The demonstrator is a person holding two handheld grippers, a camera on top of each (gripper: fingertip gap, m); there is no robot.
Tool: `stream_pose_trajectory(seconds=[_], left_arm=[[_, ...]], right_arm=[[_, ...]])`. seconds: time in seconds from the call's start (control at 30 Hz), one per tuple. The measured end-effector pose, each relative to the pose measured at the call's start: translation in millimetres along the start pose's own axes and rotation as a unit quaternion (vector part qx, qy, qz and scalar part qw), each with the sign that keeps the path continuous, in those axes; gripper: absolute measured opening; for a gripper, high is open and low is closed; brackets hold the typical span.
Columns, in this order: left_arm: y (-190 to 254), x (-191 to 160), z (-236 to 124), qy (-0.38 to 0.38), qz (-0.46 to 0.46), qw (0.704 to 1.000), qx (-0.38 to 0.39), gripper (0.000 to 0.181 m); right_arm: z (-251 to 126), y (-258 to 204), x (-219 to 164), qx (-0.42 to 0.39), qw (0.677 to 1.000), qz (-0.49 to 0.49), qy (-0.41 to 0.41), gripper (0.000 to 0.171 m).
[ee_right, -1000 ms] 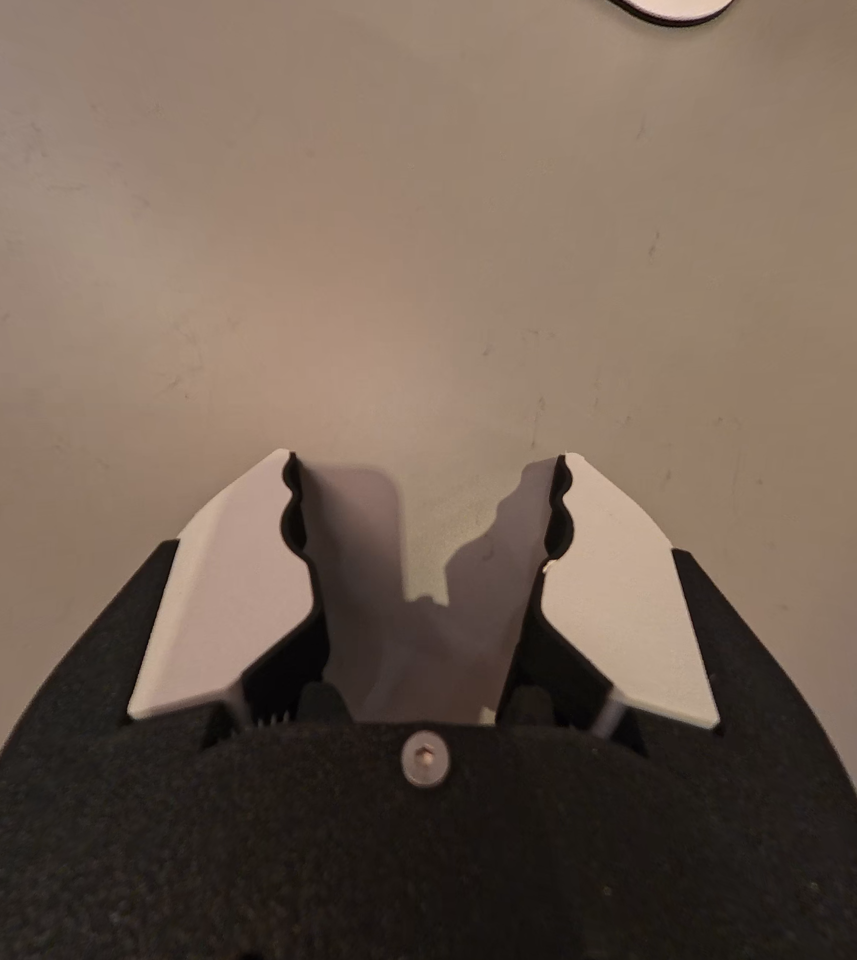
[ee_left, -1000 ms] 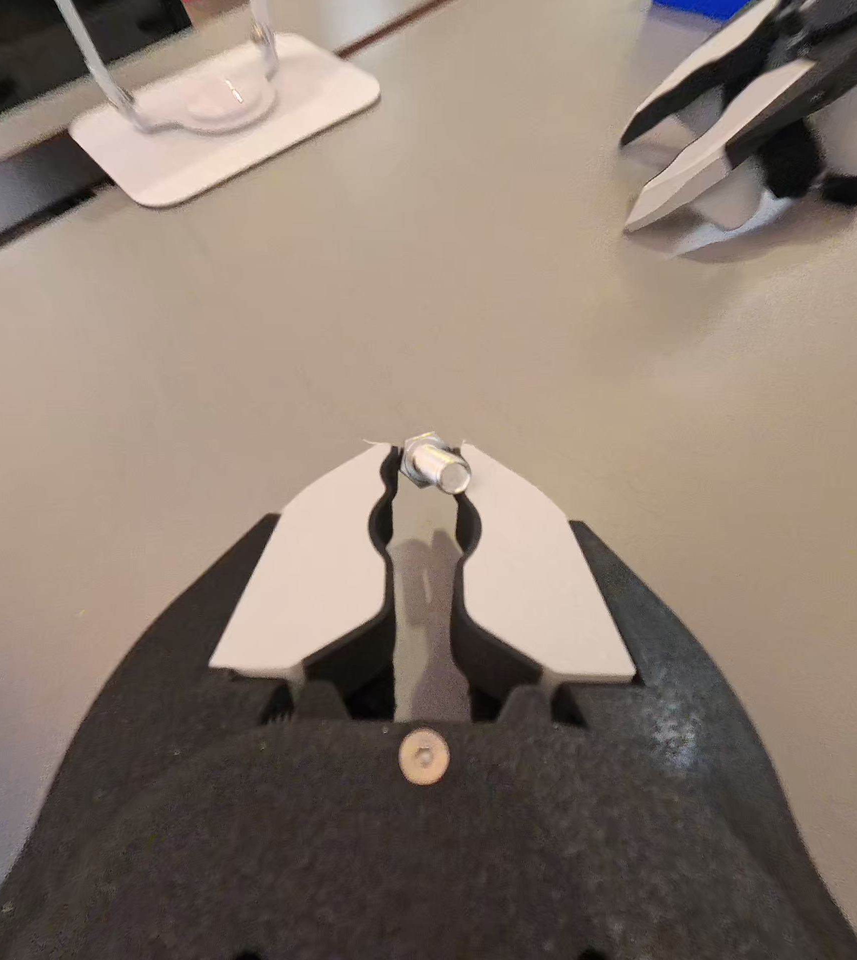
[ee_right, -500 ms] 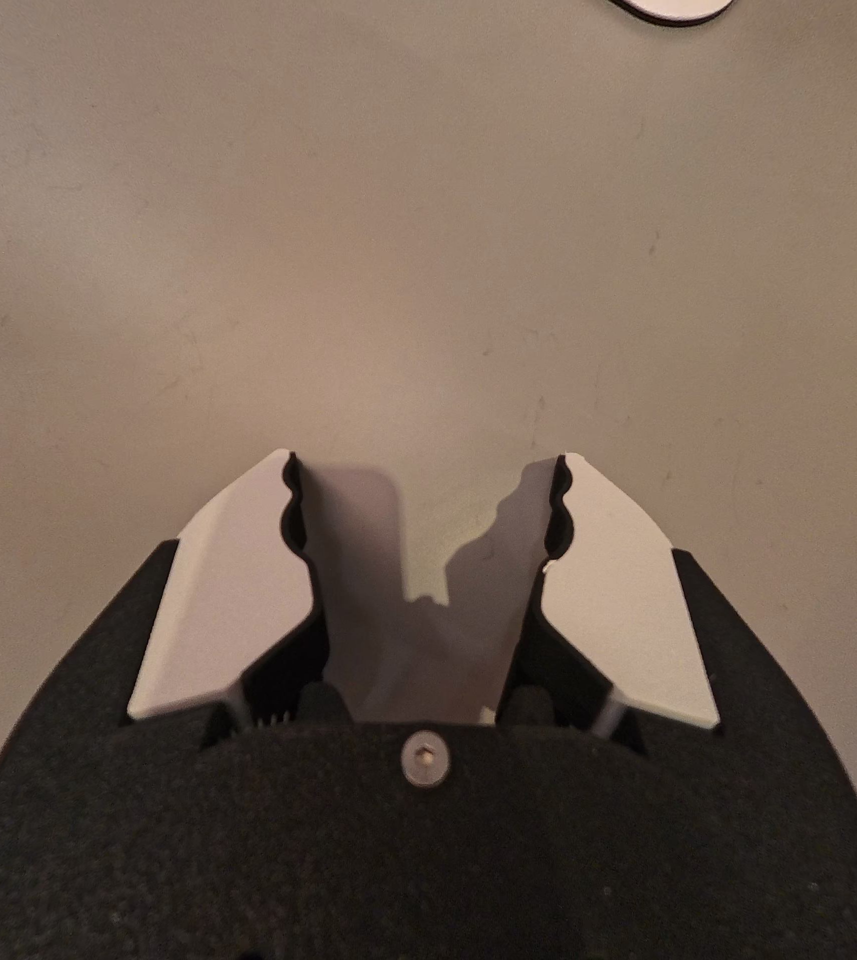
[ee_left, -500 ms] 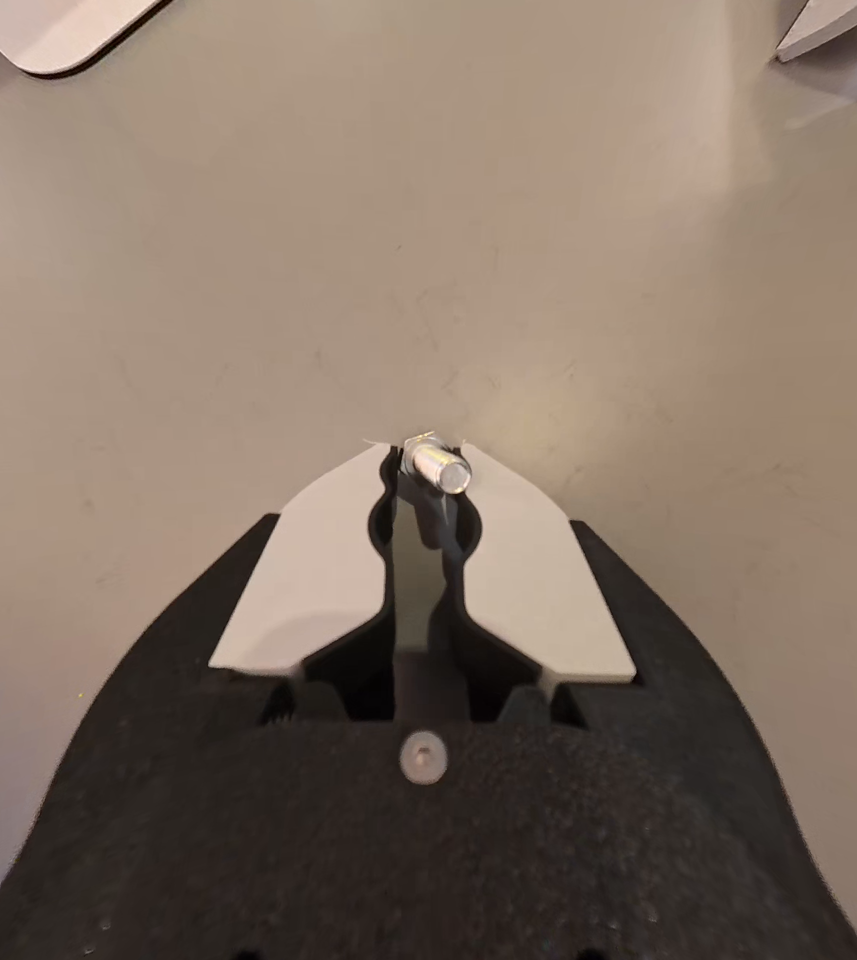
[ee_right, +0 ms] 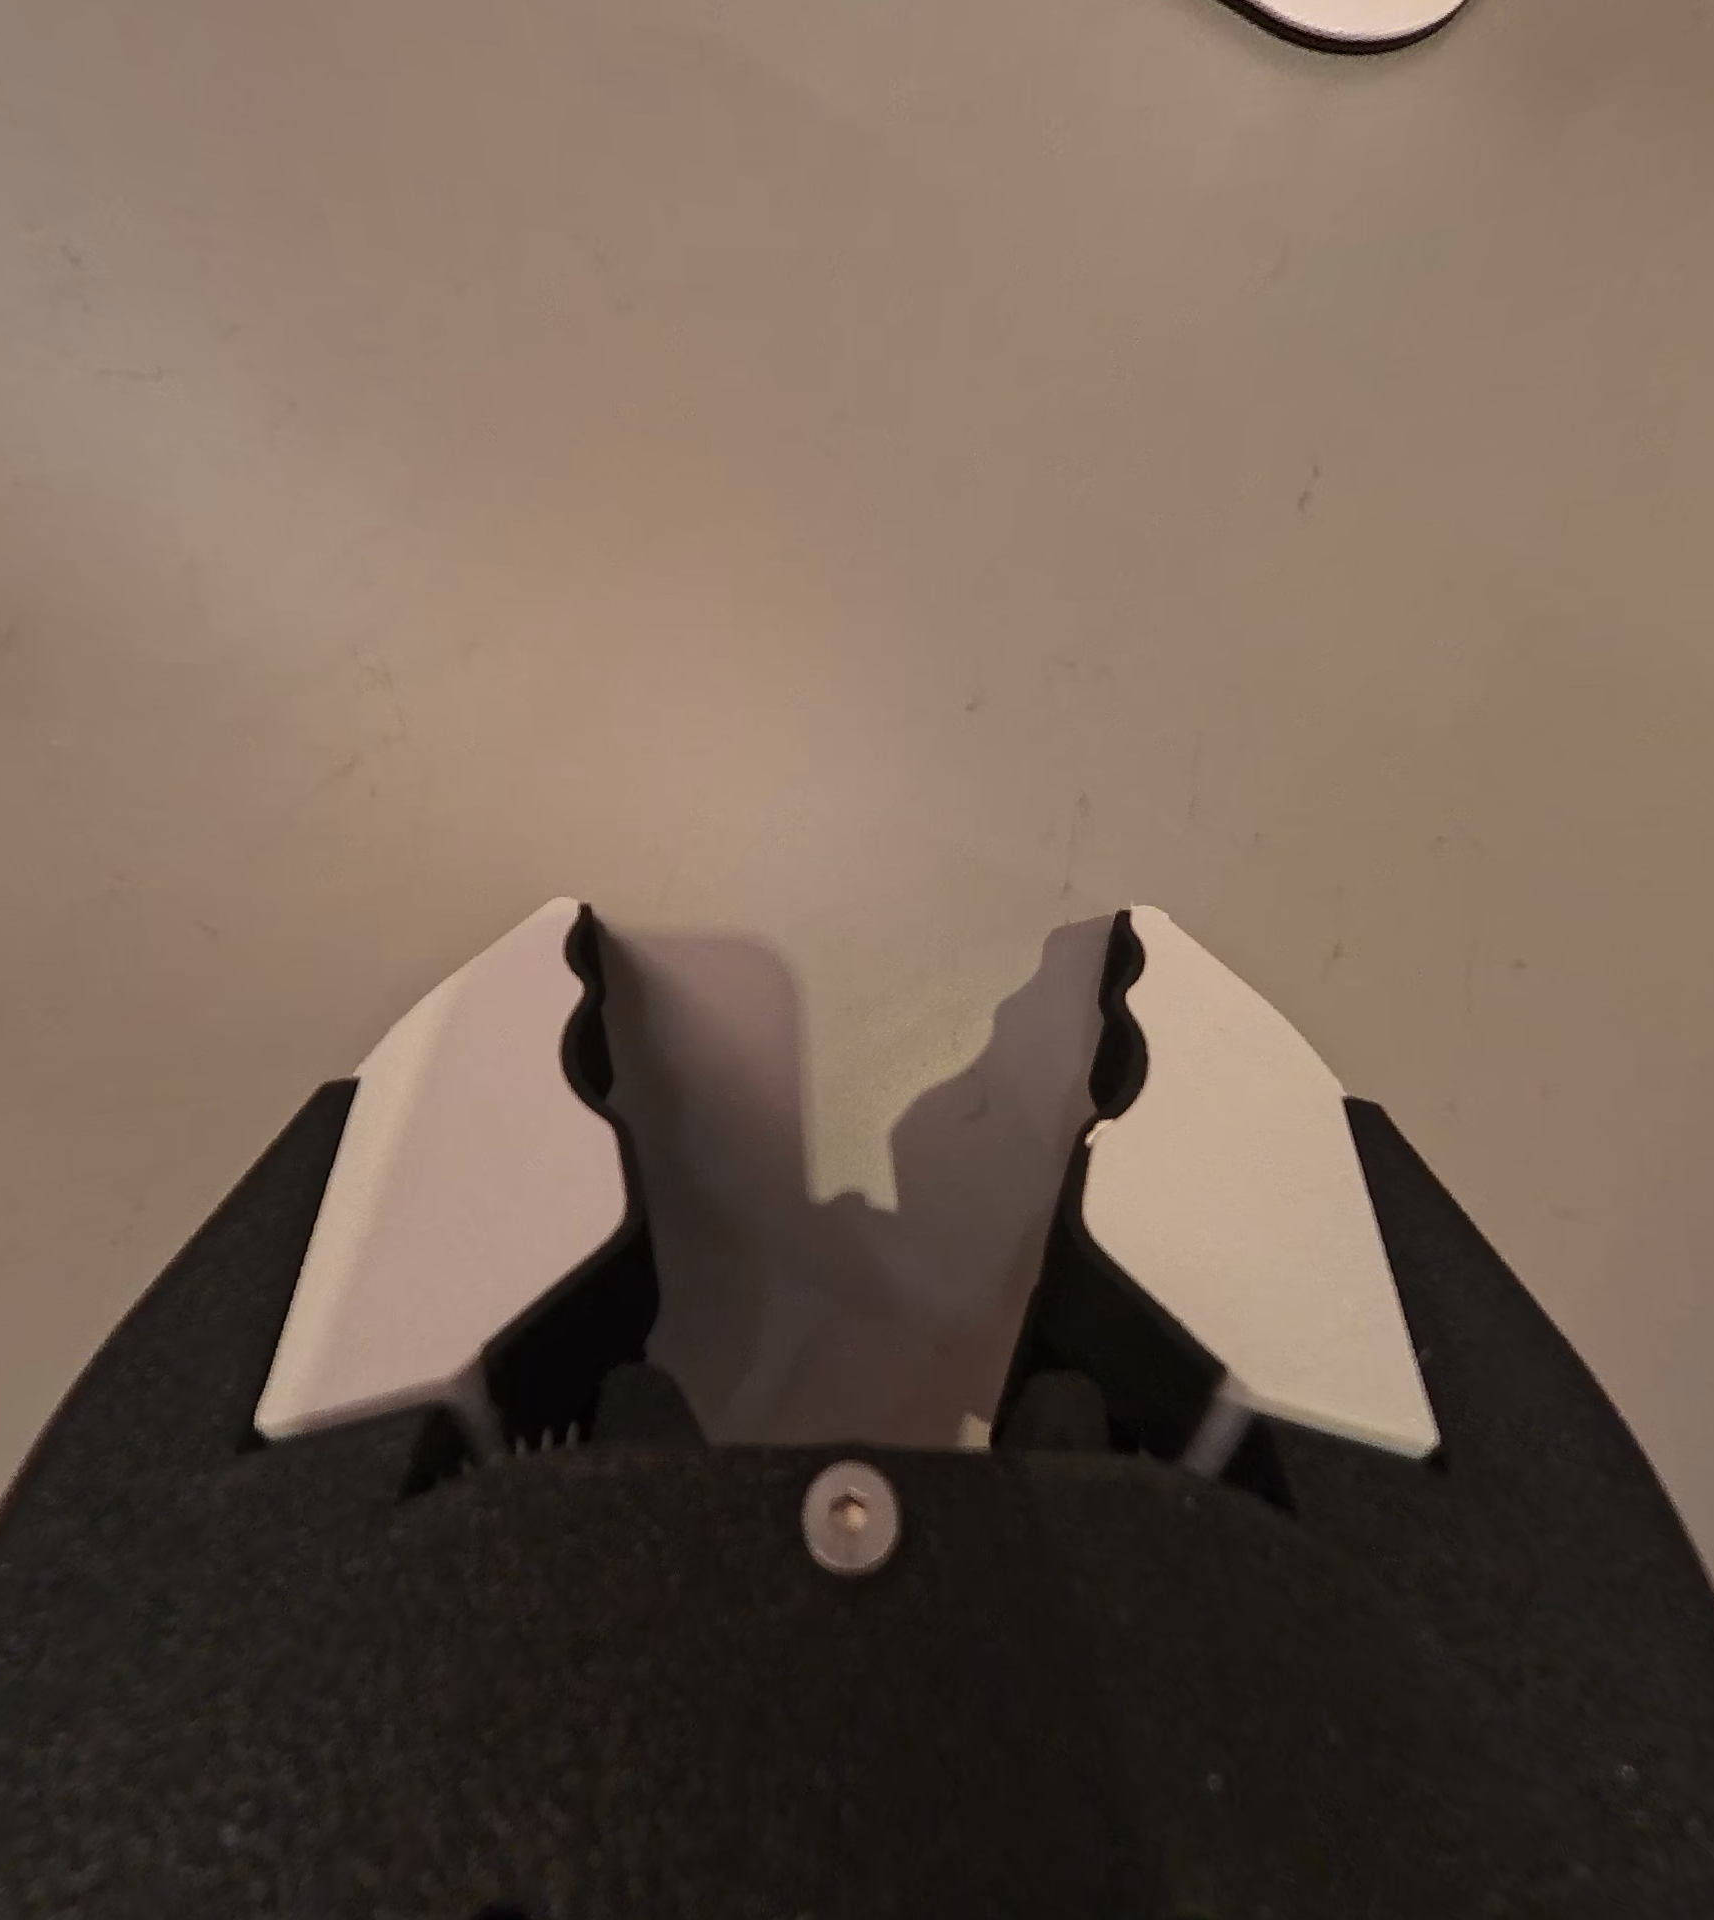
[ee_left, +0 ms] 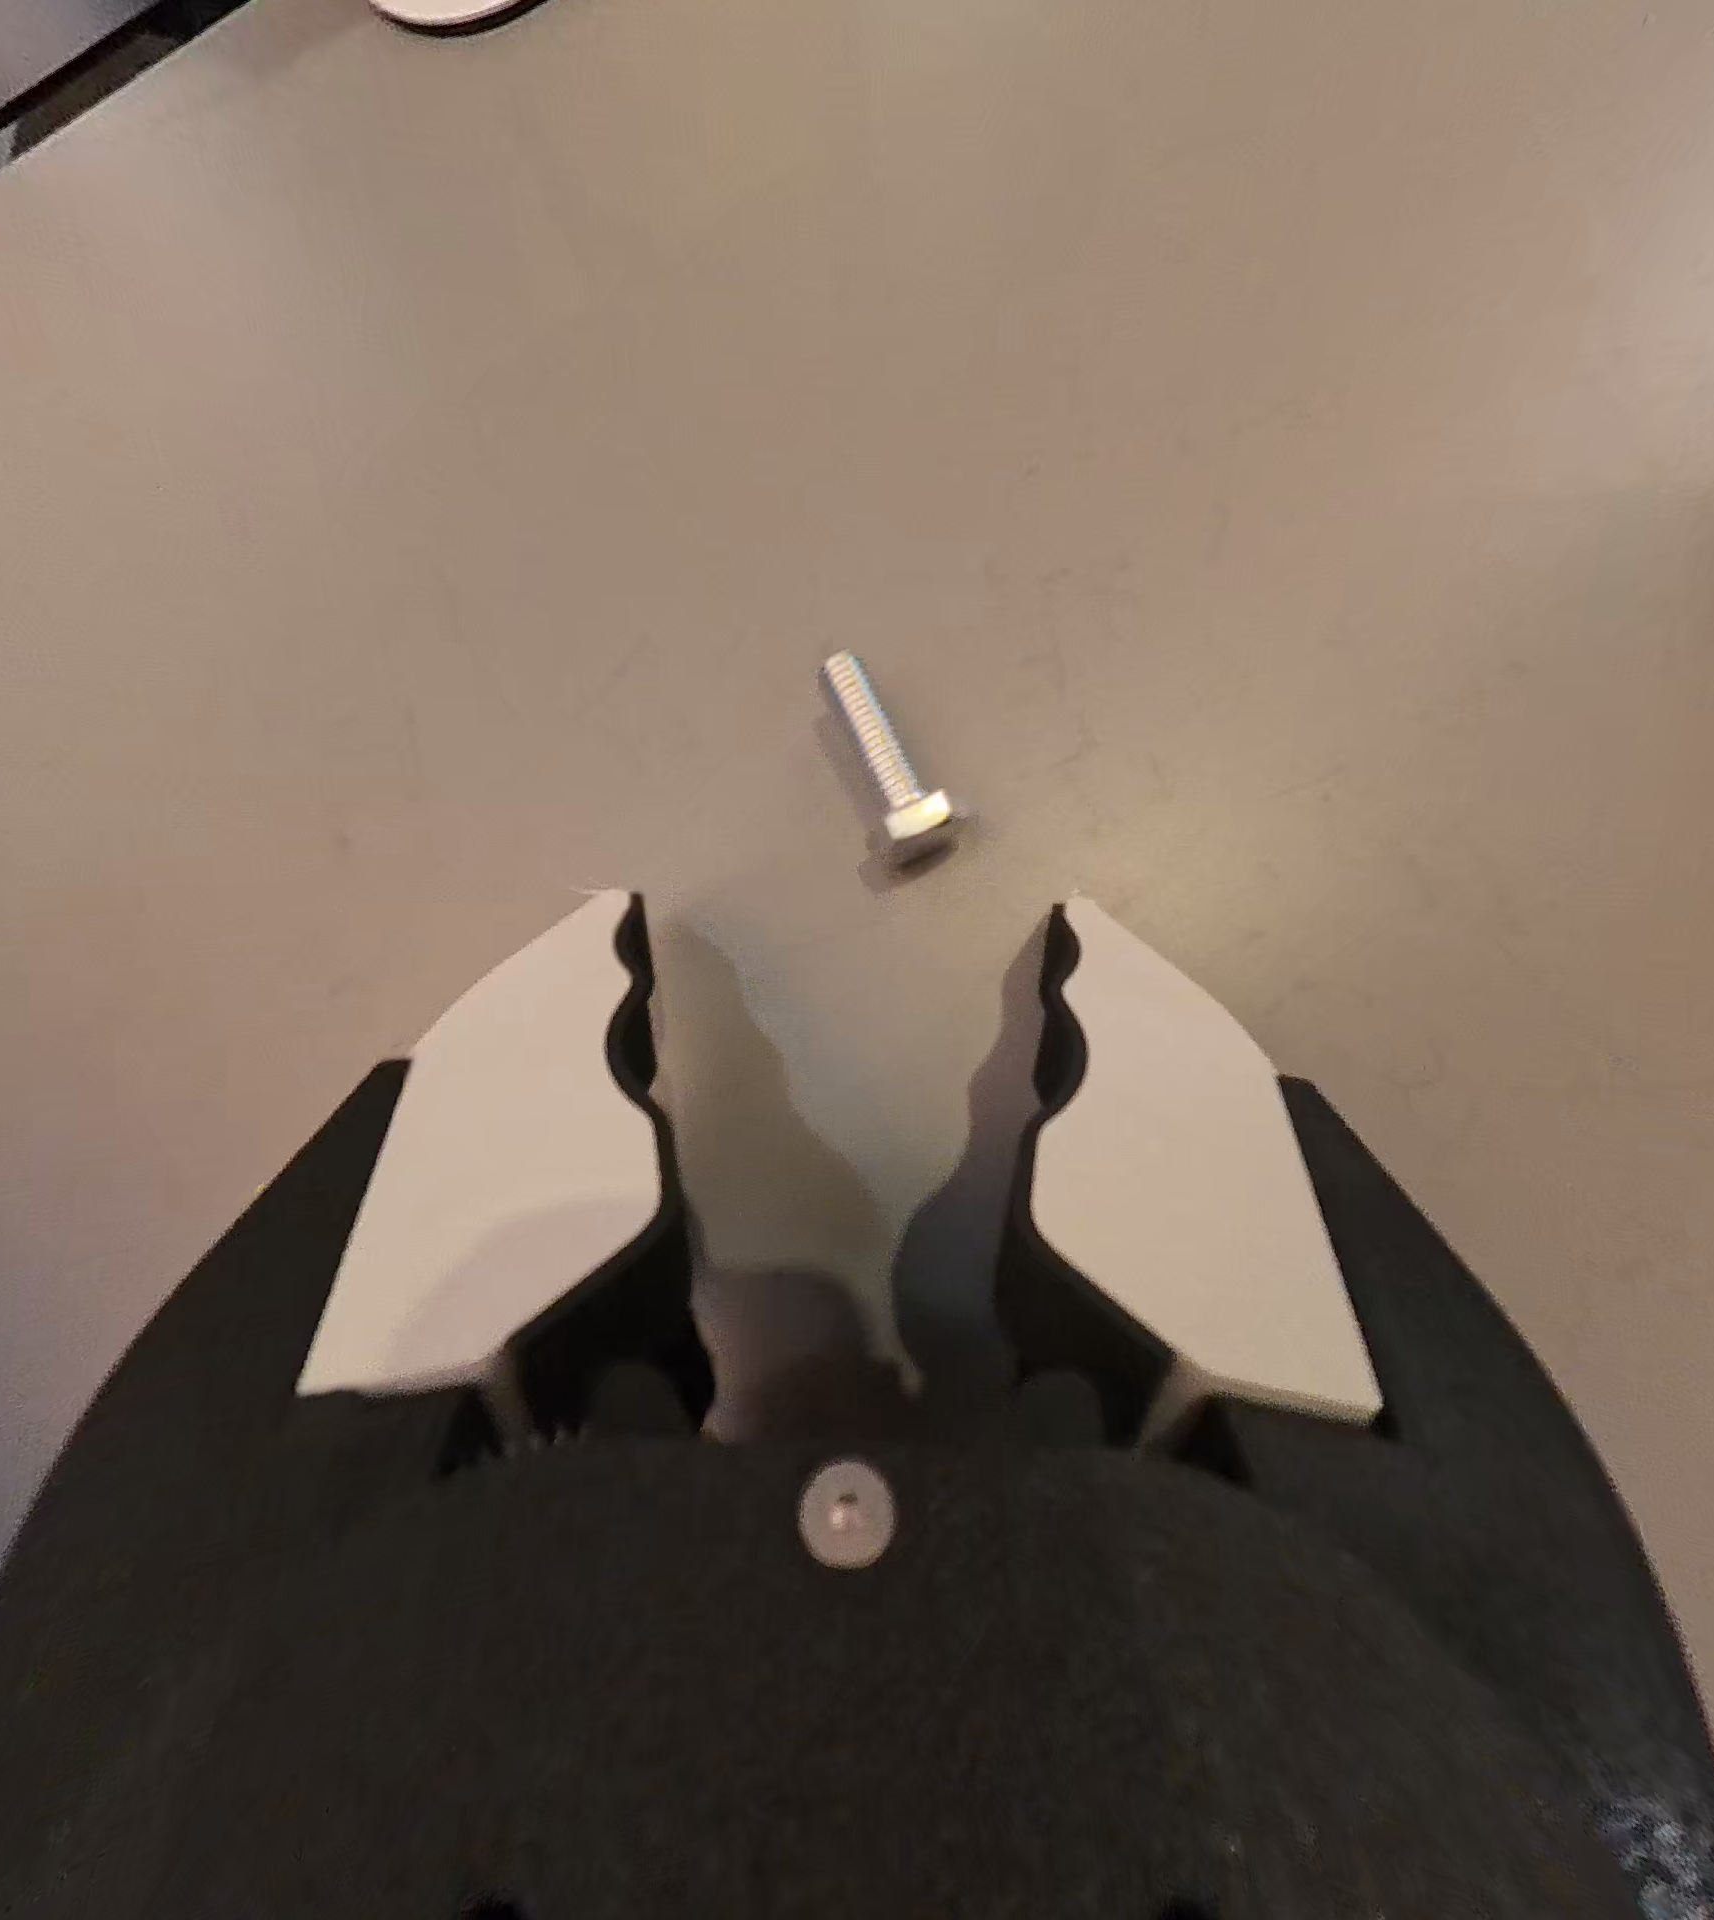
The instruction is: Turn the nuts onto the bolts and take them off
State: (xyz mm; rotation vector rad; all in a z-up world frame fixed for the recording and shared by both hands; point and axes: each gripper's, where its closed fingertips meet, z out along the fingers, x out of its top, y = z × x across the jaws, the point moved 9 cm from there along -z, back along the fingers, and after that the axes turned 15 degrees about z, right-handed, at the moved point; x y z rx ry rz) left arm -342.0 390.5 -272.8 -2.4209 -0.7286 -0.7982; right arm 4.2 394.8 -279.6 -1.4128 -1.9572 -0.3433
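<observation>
While both claws are being held spread and empty, the bolt [ee_left: 884, 764] is lying flat on the bench [ee_left: 1352, 520], just ahead of the left claw [ee_left: 845, 904], apparently released; no nut is being shown.

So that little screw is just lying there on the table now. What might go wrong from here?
The bolt lies loose on its side on the smooth table, just ahead of the open left tool. Its round shank might roll if a fingertip nudges it. Lying so flat, it may also slip out of a pinch. No nut shows in either view, so the open right tool has nothing in sight to thread.
</observation>
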Motion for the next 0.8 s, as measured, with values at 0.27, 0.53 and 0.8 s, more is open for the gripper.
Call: stream_pose_trajectory(seconds=[0.27,0.53,0.8], left_arm=[[1.6,-5.3,-6.4,-0.009,-0.009,0.999,0.034,0.079],[-1.1,-8.8,-8.7,-0.020,-0.033,0.997,0.066,0.095],[-18.5,-14.9,-3.2,-0.013,-0.096,0.995,-0.016,0.099]], right_arm=[[0.1,-0.1,0.0,0.000,1.000,0.000,0.000,0.091],[0.1,-0.1,0.0,0.000,1.000,0.000,0.000,0.091],[0.2,-0.3,-0.2,0.000,1.000,0.000,0.000,0.091]])
